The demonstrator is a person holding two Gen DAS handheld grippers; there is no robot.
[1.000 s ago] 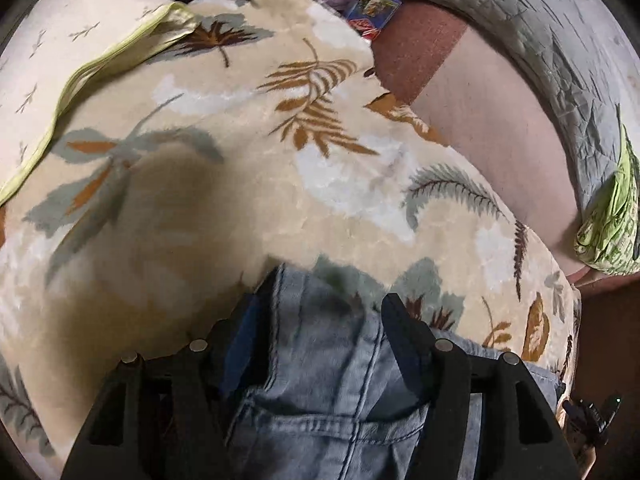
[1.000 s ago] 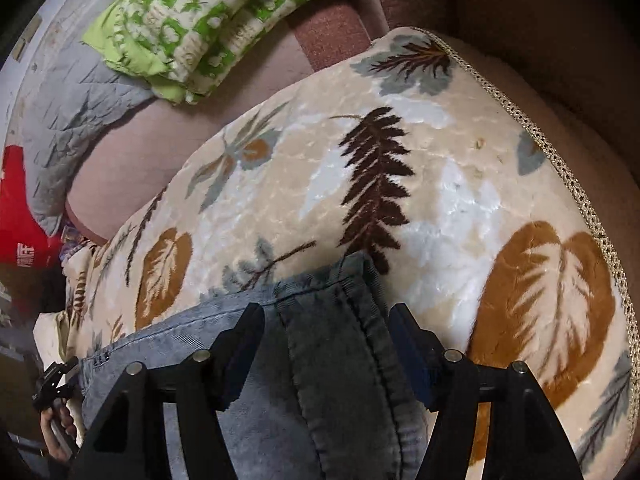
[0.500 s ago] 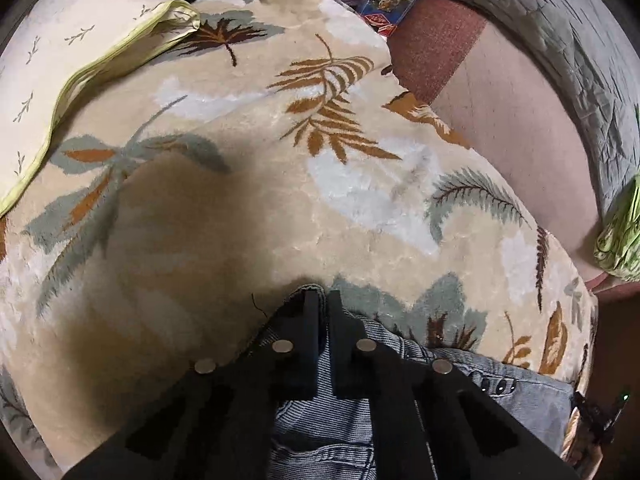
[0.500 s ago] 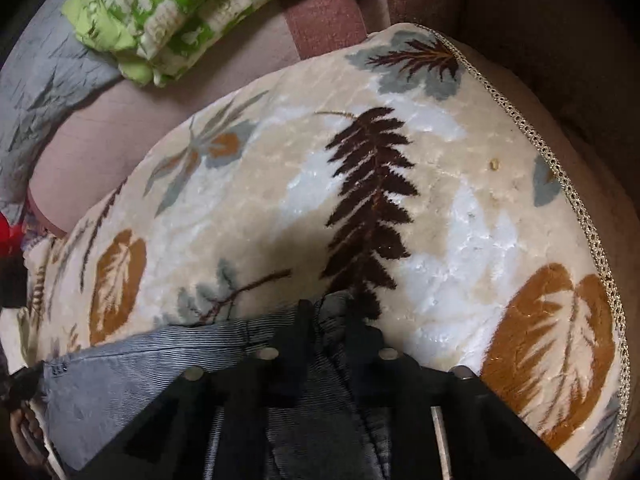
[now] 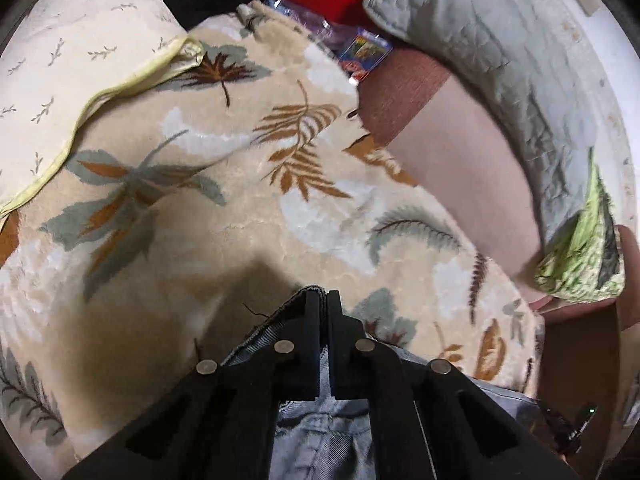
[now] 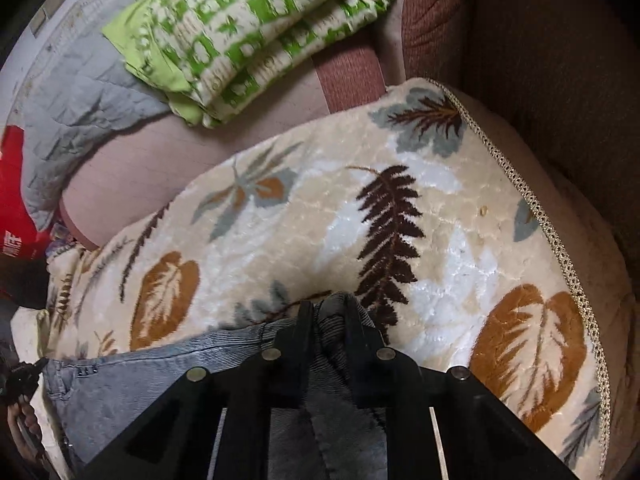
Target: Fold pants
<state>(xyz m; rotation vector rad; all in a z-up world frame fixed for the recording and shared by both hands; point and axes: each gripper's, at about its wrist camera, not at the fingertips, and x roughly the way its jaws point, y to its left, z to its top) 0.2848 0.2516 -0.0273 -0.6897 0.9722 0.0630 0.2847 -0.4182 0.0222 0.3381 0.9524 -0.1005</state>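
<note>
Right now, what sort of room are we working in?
Likely a living room or bedroom at home: a leaf-patterned plush blanket over a brownish sofa, a quilted grey cushion, folded green bedding.

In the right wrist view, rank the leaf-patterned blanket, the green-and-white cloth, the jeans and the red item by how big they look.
1. Leaf-patterned blanket, by far the largest.
2. Green-and-white cloth and jeans: similar; the jeans are nearer and partly hidden, so no ranking.
3. Red item, smallest, cut off by the edge.
</note>
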